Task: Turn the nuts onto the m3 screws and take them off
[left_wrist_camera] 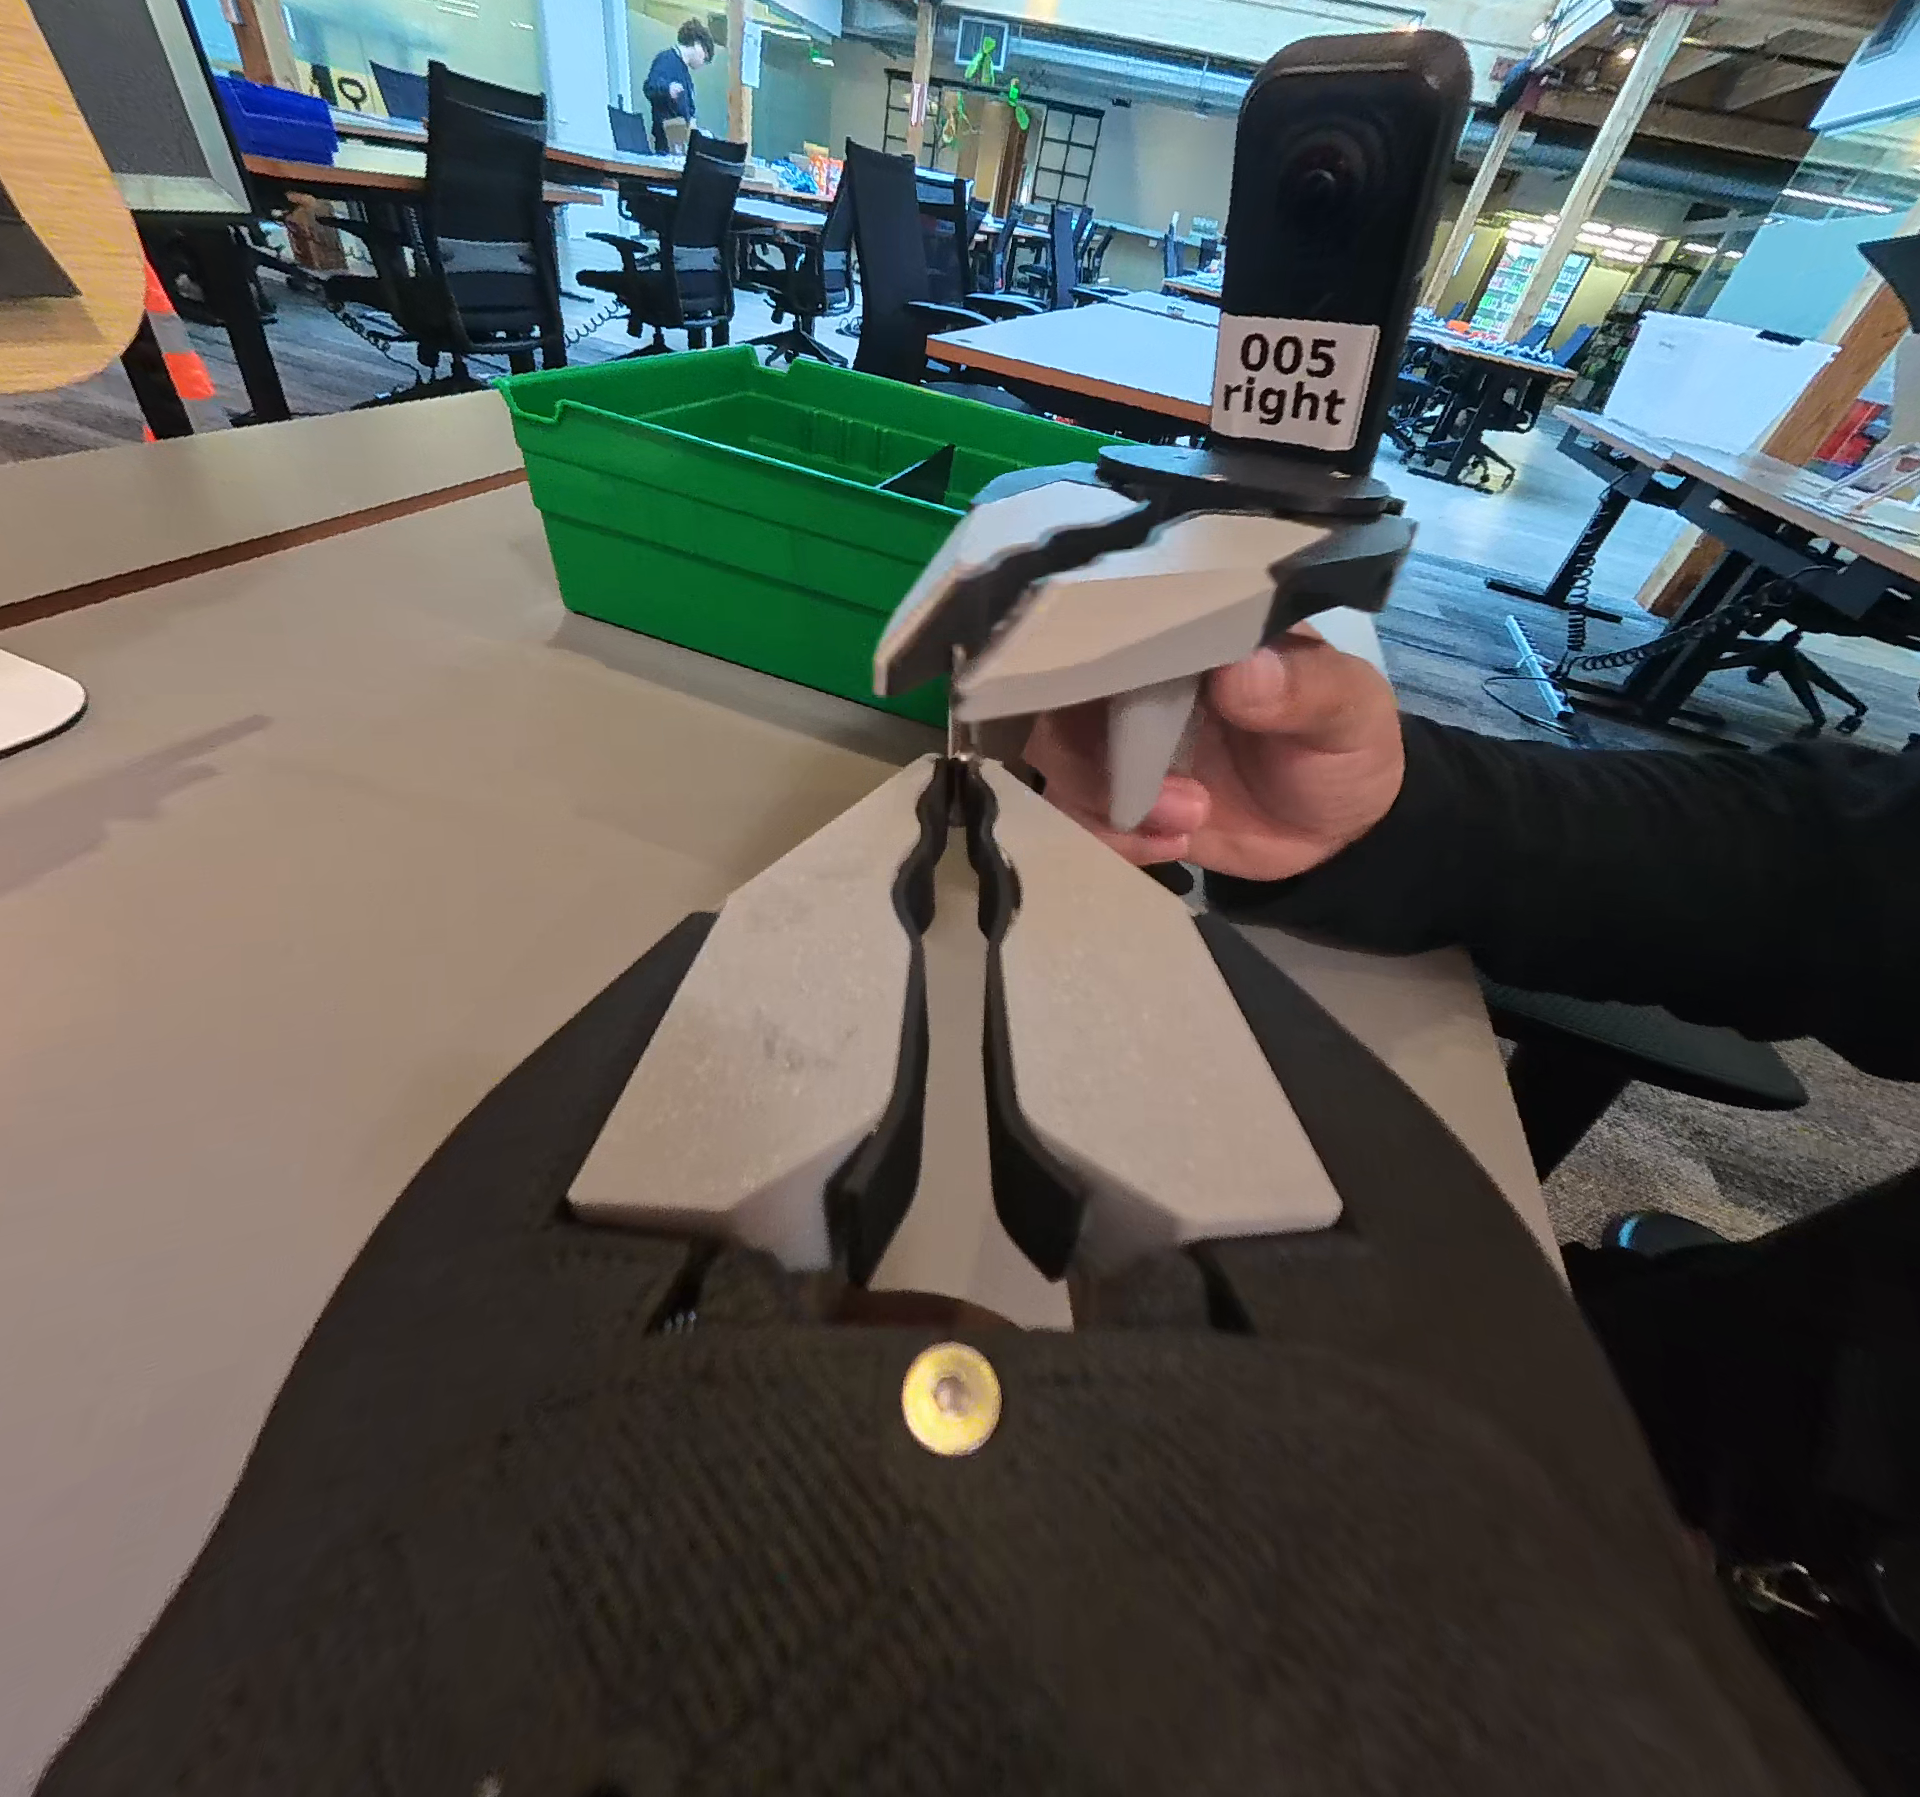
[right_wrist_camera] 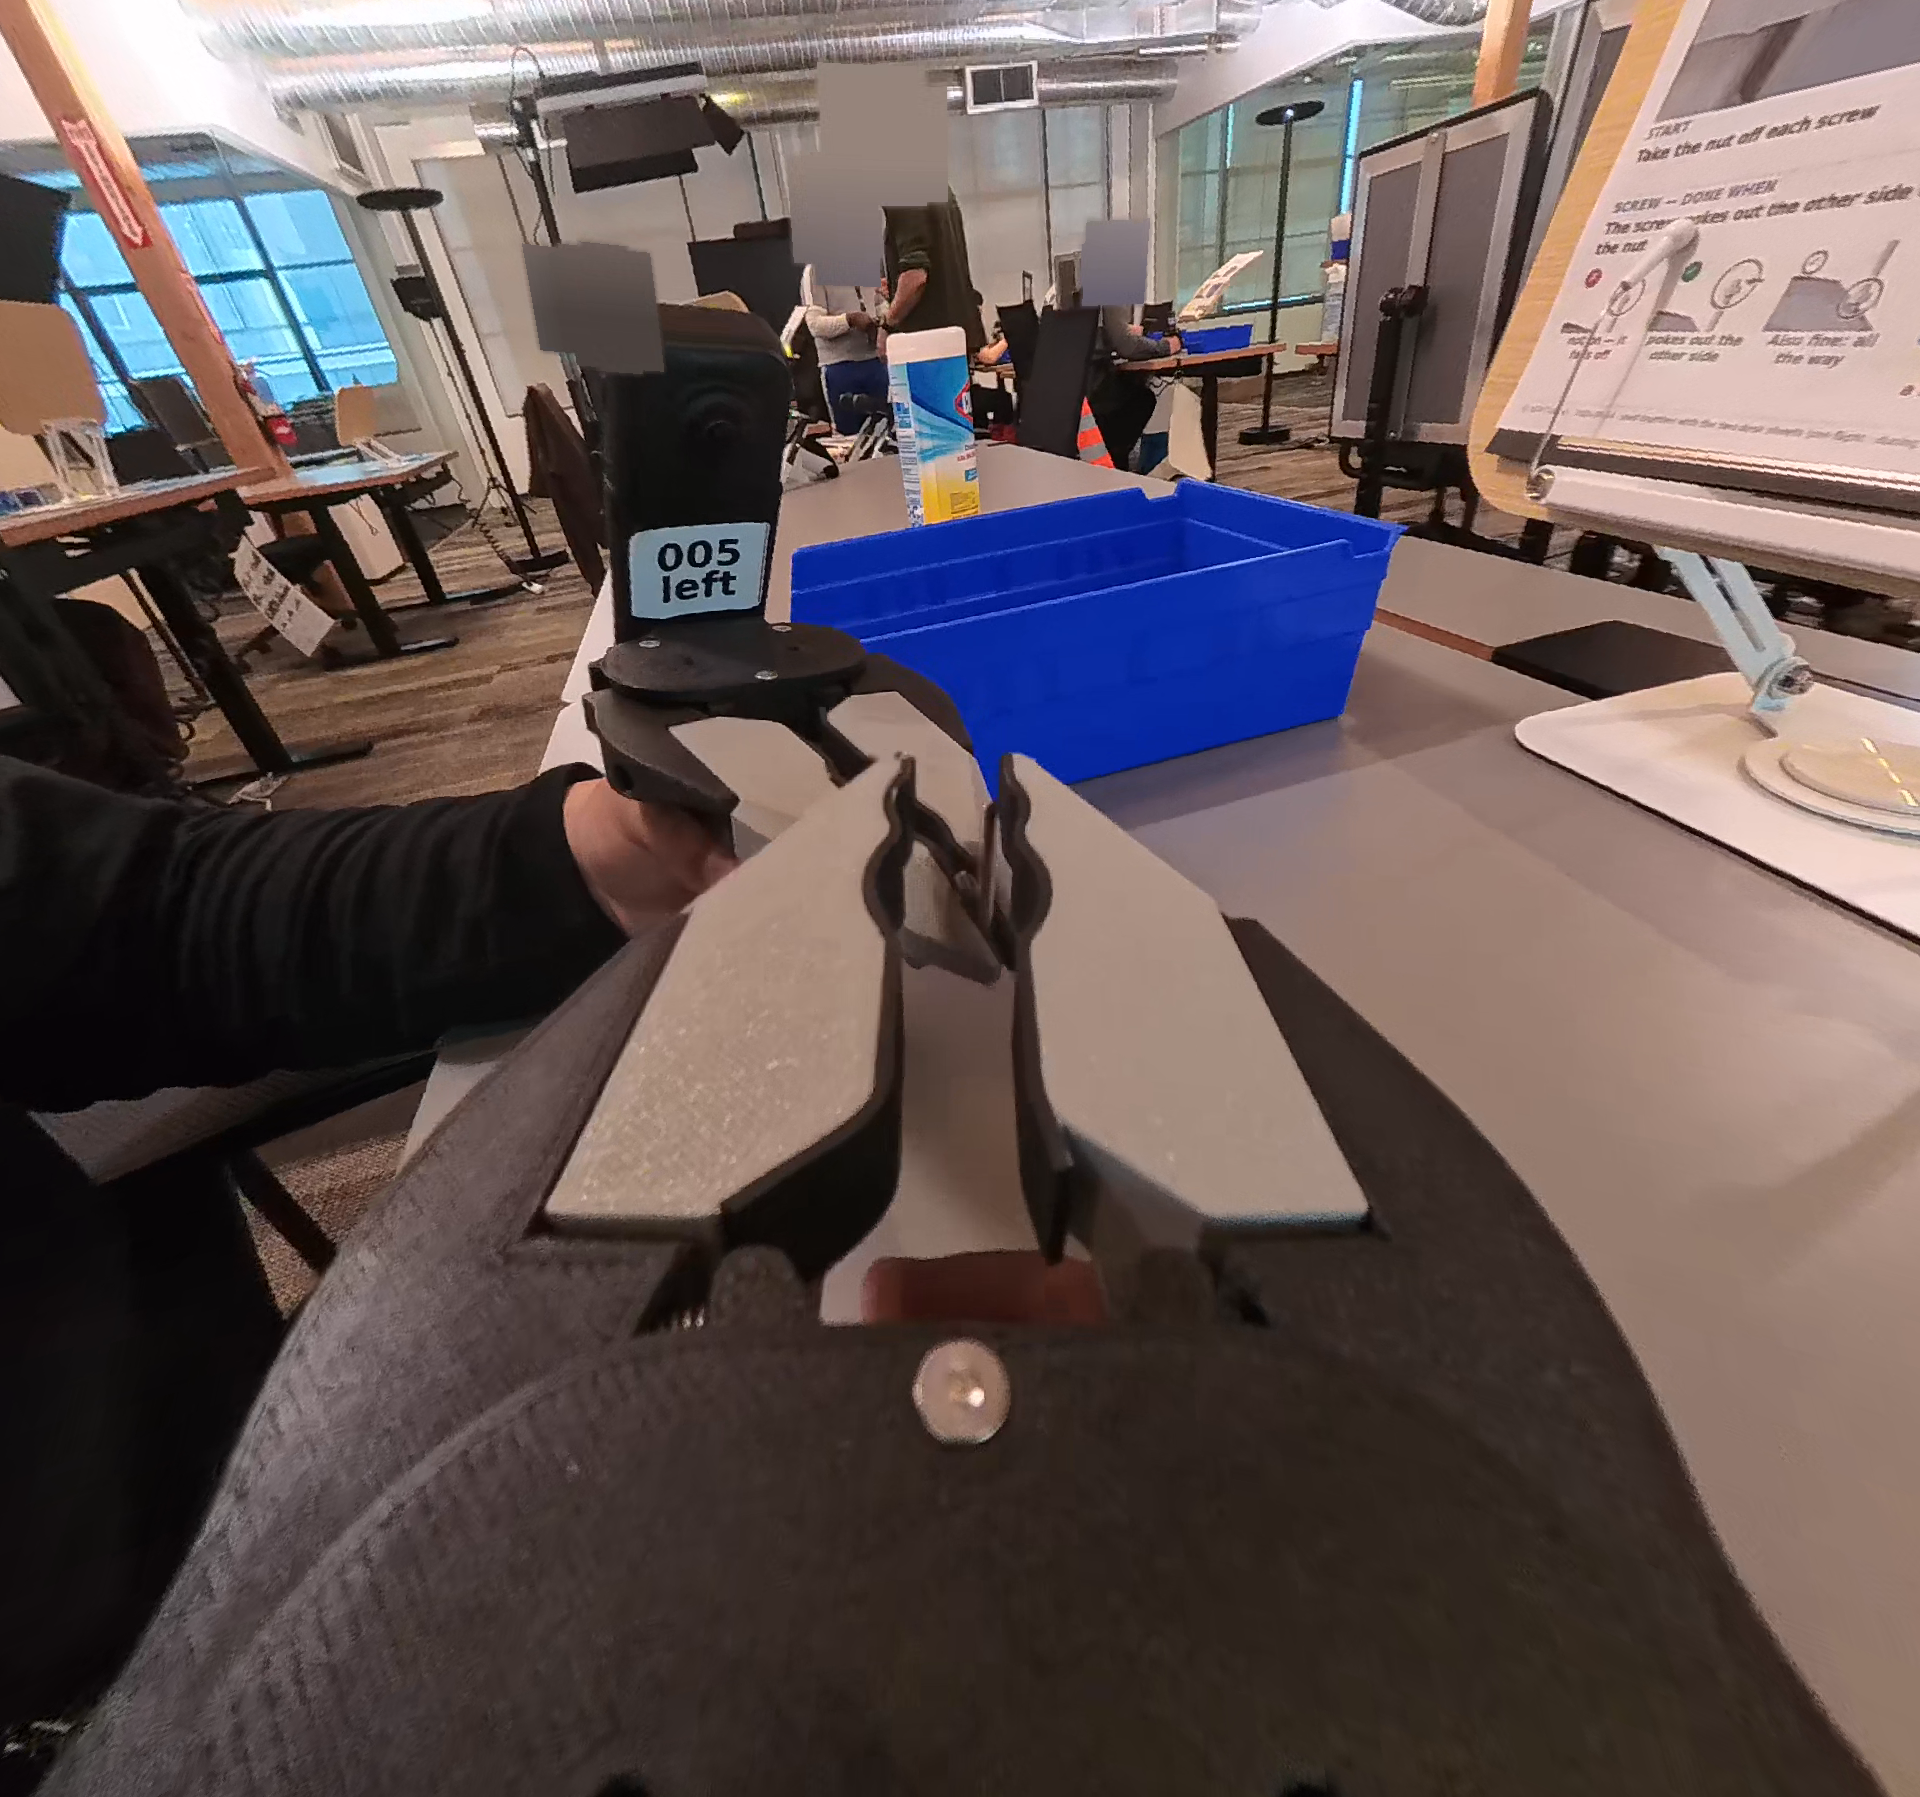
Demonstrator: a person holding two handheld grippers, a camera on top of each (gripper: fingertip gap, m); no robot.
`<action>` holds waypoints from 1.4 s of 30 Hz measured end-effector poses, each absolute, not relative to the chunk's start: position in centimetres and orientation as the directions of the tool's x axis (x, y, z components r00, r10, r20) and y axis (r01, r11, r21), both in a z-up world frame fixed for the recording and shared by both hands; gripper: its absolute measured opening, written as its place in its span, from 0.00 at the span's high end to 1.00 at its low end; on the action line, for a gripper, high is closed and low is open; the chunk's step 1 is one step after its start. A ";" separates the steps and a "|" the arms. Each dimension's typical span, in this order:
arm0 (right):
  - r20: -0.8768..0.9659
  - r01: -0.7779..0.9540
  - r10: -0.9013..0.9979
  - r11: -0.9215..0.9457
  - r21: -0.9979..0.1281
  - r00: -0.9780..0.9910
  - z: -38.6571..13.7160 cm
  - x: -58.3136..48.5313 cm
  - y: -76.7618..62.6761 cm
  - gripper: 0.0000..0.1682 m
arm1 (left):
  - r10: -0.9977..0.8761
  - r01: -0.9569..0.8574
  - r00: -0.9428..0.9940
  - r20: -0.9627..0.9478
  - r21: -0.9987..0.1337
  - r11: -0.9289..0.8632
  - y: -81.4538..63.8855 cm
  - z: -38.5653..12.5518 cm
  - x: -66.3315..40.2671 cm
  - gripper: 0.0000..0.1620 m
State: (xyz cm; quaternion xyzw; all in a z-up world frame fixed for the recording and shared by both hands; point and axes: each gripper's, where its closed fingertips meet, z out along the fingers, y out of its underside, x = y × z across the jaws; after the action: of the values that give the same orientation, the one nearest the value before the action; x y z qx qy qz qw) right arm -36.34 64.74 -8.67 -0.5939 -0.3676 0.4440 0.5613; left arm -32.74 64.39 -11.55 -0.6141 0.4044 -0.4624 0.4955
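Grey fingers of your left gripper (left_wrist_camera: 954,779) pinch a thin screw (left_wrist_camera: 953,729) at frame centre; the right gripper (left_wrist_camera: 940,667) grips its top. Its camera carries a white label (left_wrist_camera: 1294,386); a green bin (left_wrist_camera: 727,511) sits behind.

From the right wrist, your right gripper (right_wrist_camera: 961,791) looks nearly closed; the screw is hidden. A blue bin (right_wrist_camera: 1101,646) sits upper centre, an instruction sheet (right_wrist_camera: 1745,189) upper right.

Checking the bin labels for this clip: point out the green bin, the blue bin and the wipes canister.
green bin (left_wrist_camera: 717,542), left wrist view, on its near outer wall.
blue bin (right_wrist_camera: 1122,677), right wrist view, on its near outer wall.
wipes canister (right_wrist_camera: 935,438), right wrist view, on its labelled side.
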 end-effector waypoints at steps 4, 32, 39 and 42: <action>-0.098 -0.053 0.924 -0.084 -0.995 0.370 -8.7 -35.9 65.2 1.00 | -0.955 -0.044 0.248 0.162 -0.983 -0.178 64.4 -11.7 -32.7 1.00; -0.169 0.062 0.840 -0.233 -0.971 0.515 -12.5 -34.3 65.0 1.00 | -0.891 -0.269 0.411 -0.195 -0.959 0.086 66.1 -14.2 -32.5 1.00; -0.193 0.055 0.826 -0.261 -0.964 0.530 -12.8 -34.3 65.3 1.00 | -0.876 -0.270 0.434 -0.208 -0.958 0.094 66.5 -14.1 -32.7 1.00; -0.208 0.049 0.819 -0.276 -0.960 0.535 -13.0 -34.5 65.4 0.98 | -0.854 -0.304 0.450 -0.260 -0.944 0.127 66.6 -14.3 -32.8 1.00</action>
State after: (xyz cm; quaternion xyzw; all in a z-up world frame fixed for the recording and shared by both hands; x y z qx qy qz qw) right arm -34.45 65.37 -13.03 -0.7068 -0.3071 0.3720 0.5174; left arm -32.77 66.65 -14.27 -0.6176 0.4688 -0.2348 0.5862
